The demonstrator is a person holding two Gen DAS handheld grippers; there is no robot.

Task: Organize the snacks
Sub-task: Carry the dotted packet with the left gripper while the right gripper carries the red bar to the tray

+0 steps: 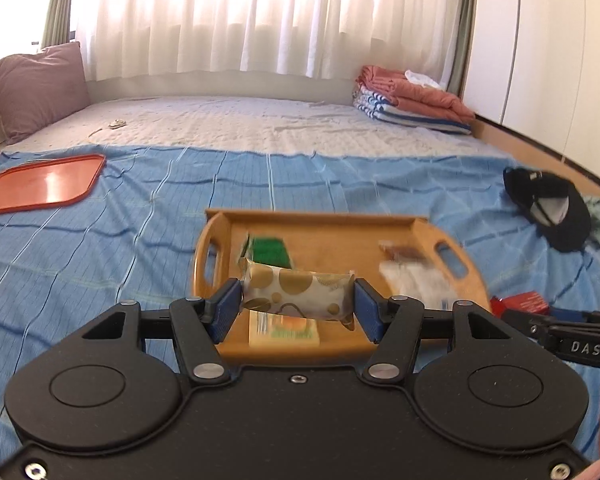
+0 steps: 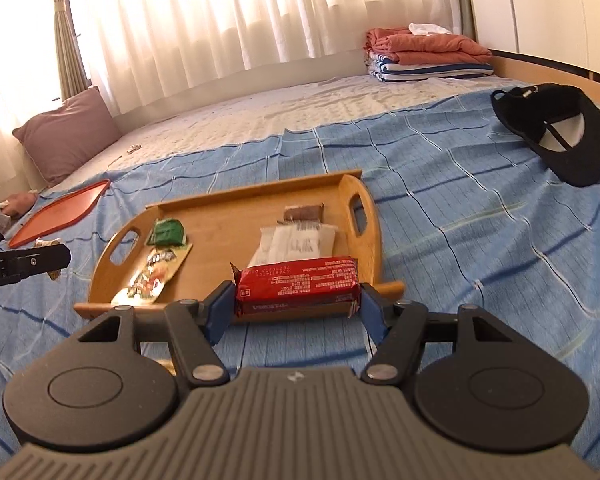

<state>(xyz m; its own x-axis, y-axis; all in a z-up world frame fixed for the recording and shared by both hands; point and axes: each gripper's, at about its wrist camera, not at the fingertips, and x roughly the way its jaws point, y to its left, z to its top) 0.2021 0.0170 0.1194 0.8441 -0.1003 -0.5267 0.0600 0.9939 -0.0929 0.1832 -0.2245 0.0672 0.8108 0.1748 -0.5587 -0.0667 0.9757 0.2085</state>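
While my left gripper (image 1: 296, 300) clamped the gold-dotted snack bar (image 1: 298, 290) endwise above the wooden tray (image 1: 320, 218), my right gripper (image 2: 296, 300) pinched the red snack bar (image 2: 298, 282) at the tray's near edge — both light, crinkly, crushable, slippery; gentle end-grips seemed wise.

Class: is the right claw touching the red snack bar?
Touching. The right wrist view shows the right claw with both blue pads pressed against the red snack bar's ends.
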